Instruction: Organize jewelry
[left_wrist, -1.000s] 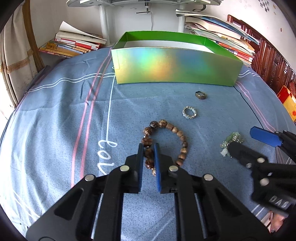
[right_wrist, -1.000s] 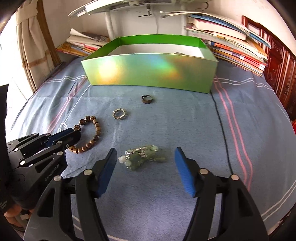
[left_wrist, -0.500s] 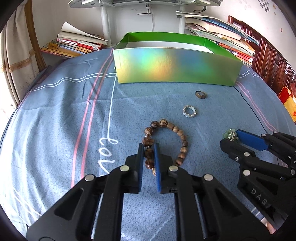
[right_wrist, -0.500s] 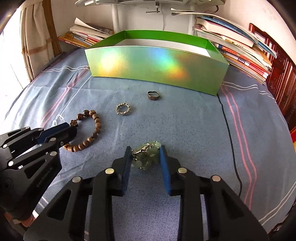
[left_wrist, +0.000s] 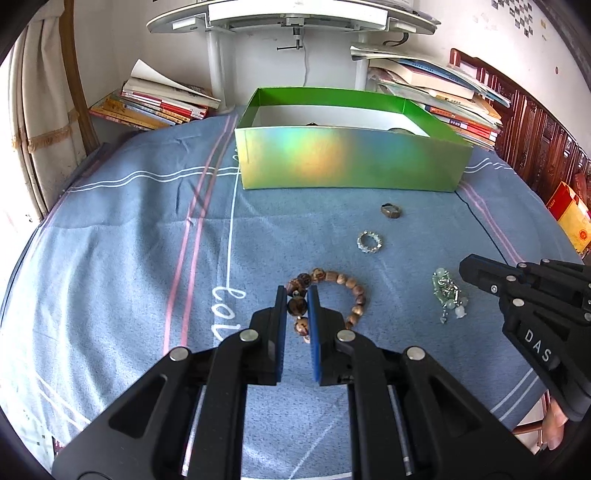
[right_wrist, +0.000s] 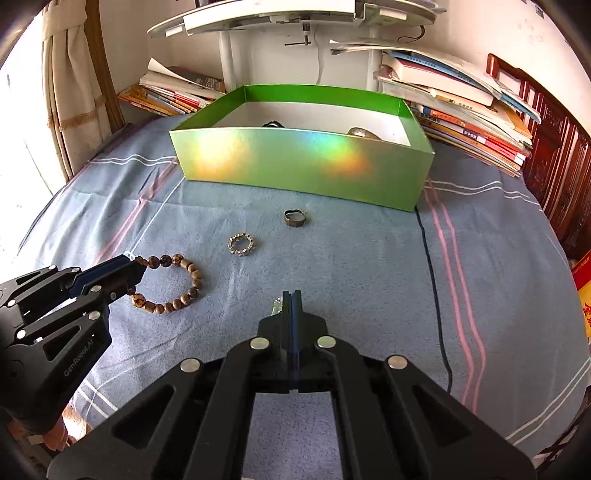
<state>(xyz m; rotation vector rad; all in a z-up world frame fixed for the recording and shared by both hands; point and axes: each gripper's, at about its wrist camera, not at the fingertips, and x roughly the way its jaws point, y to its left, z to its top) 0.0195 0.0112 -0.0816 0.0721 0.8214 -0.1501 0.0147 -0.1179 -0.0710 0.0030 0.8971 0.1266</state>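
Note:
A brown wooden bead bracelet (left_wrist: 356, 293) lies on the blue cloth, and my left gripper (left_wrist: 297, 291) is shut on its near-left beads. In the right wrist view the same left gripper (right_wrist: 135, 267) grips that bracelet (right_wrist: 192, 275). My right gripper (right_wrist: 291, 295) is shut, its pads meeting at the edge of a pale green bead charm (right_wrist: 276, 306) that is mostly hidden under the fingers. The left wrist view shows the charm (left_wrist: 447, 291) spread just left of the right gripper (left_wrist: 466, 266). A bronze ring (left_wrist: 391, 211) and a sparkly ring (left_wrist: 369, 242) lie loose before the green box (left_wrist: 351, 162).
The open green box (right_wrist: 295, 170) holds two small items (right_wrist: 360, 132) at its back. Book stacks (right_wrist: 461, 110) and a white stand flank it. A black cable (right_wrist: 432, 277) runs down the cloth on the right. A red and yellow carton (left_wrist: 570, 218) sits off the right edge.
The right gripper's jaws went from wide open around the green charm to fully closed. The left gripper kept its hold on the bracelet and stayed in place.

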